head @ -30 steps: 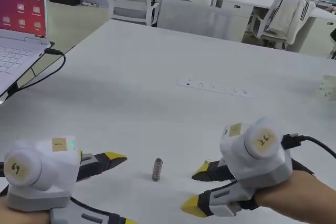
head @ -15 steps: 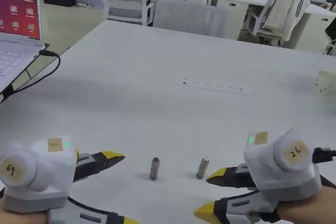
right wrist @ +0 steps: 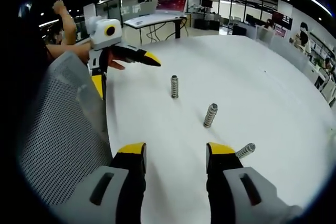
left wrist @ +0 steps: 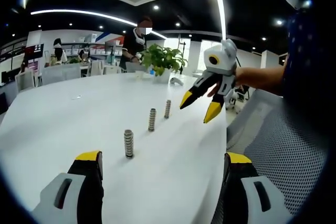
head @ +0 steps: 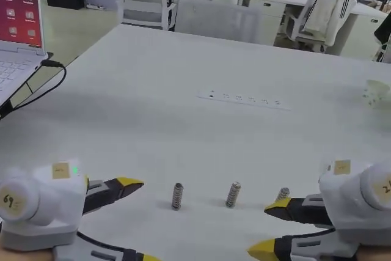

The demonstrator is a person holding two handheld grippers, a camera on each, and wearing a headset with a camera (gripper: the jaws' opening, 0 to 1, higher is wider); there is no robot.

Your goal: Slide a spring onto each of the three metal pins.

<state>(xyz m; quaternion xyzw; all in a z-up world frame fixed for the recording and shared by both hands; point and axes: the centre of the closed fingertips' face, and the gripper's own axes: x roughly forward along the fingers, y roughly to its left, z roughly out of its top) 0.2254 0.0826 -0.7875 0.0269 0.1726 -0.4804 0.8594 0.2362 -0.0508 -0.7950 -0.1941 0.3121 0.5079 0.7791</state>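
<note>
Right gripper (head: 263, 229): jaws spread wide, nothing between them, gripping nothing. It sits low over the white table (head: 183, 126) near the front edge, tips pointing toward the left gripper (head: 142, 220). In the right gripper view, the right gripper (right wrist: 176, 148) has just bare tabletop in the gap.

Three springs stand in a row on the table between the two grippers:
- First spring (head: 177, 195): nearest the left gripper, upright.
- Second spring (head: 233, 194): middle of the row, leaning a bit.
- Third spring (head: 282, 195): leaning more, just beside the right gripper's upper jaw tip in the head view.

In the right gripper view the third spring (right wrist: 245, 150) lies just outside the right-hand jaw, not between the jaws. Can't tell if it touches the jaw. The pins under the coils can't be made out.

Left gripper: wide open too, empty, tips aimed toward the first spring but apart from it. In the left gripper view the first spring (left wrist: 128, 143) stands ahead of the gap, with the other two lined up behind it and the right gripper (left wrist: 197, 112) beyond, off the table surface.

Laptop (head: 12, 22) sits at the far left, well apart from the springs.
</note>
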